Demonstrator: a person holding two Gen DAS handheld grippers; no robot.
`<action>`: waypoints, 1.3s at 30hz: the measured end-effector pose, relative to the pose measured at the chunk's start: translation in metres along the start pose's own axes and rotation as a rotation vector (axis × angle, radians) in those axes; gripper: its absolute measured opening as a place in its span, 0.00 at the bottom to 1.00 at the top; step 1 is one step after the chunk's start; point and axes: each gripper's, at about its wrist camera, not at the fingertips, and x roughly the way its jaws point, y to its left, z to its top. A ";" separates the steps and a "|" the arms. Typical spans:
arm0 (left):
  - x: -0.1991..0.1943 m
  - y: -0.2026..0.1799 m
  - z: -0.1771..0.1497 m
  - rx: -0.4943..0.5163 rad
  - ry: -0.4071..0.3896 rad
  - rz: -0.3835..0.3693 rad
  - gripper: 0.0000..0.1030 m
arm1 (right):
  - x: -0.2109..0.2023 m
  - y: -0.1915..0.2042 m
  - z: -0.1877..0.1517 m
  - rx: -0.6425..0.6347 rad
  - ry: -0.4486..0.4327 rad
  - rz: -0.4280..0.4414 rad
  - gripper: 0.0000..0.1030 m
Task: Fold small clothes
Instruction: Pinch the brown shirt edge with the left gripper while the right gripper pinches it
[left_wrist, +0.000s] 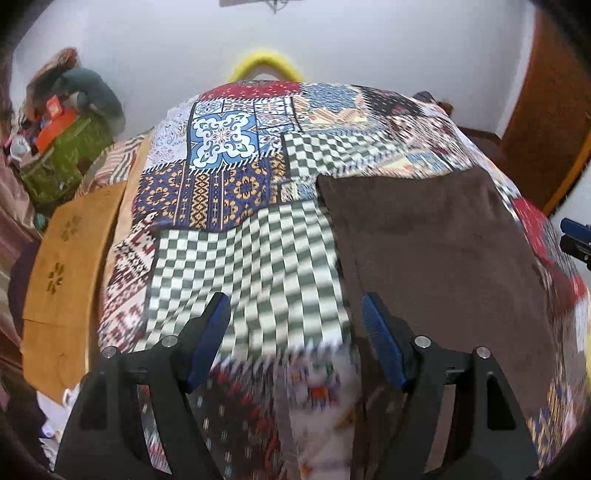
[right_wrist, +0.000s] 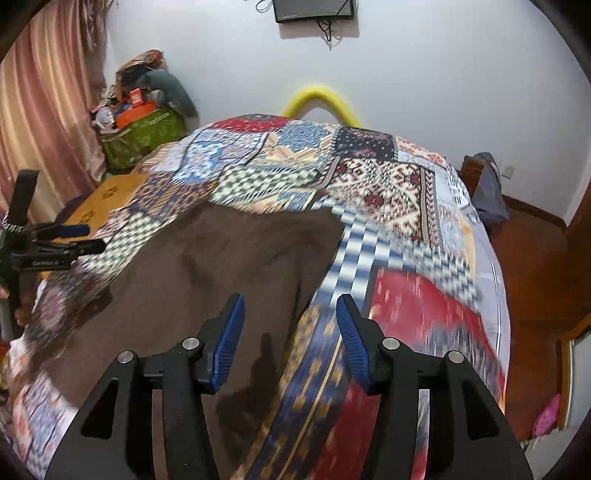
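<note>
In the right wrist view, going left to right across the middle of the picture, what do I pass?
Pink curtain → left gripper → brown cloth lying on the patchwork bedspread → bare bedspread → wooden floor.

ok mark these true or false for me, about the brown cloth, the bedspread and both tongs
1. The brown cloth lies spread on the patchwork bedspread. True.
2. The left tongs are clamped on the brown cloth. False: they stand open, with nothing between the pads.
3. The right tongs are open over the cloth's right edge. True.
4. The brown cloth is rolled into a ball. False: it lies fairly flat, with a few wrinkles.
5. A yellow curved thing shows beyond the far end of the bed. True.
</note>
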 end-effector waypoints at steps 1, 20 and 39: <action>-0.007 -0.003 -0.007 0.010 0.000 0.001 0.71 | -0.006 0.002 -0.006 0.003 0.002 0.008 0.52; -0.010 -0.035 -0.099 -0.086 0.169 -0.247 0.73 | 0.000 0.032 -0.099 0.129 0.143 0.100 0.57; -0.035 -0.071 -0.095 0.007 0.124 -0.319 0.10 | -0.007 0.053 -0.105 0.074 0.180 0.199 0.11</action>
